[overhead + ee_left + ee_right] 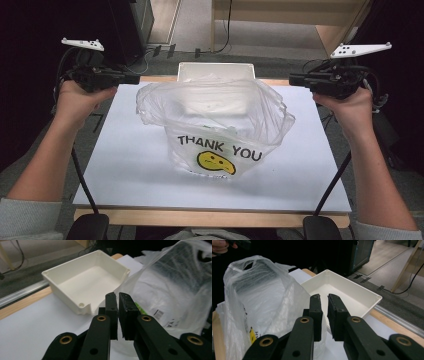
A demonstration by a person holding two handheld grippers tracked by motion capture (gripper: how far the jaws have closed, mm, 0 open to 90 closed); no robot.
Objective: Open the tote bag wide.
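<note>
The left gripper [131, 79] hung by the bag's left edge, jaws nearly together on nothing. The plastic bag [216, 125] stood mid-table before the white box [85, 287] (flimsy, so a poor pinch might collapse it), and the right gripper [296, 80] waited likewise, empty.

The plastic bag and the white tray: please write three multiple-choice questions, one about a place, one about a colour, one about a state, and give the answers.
1. Where is the white tray?
A. behind the plastic bag
B. inside it
C. on the floor

2. What colour is the face on the bag?
A. red
B. yellow
C. green

3. How do the left tongs stand?
A. wide open
B. clamped on the bag
C. nearly closed, holding nothing

Answers: 1 A, it sits at the table's far edge; 2 B, yellow print under THANK YOU; 3 C, a thin empty gap.
</note>
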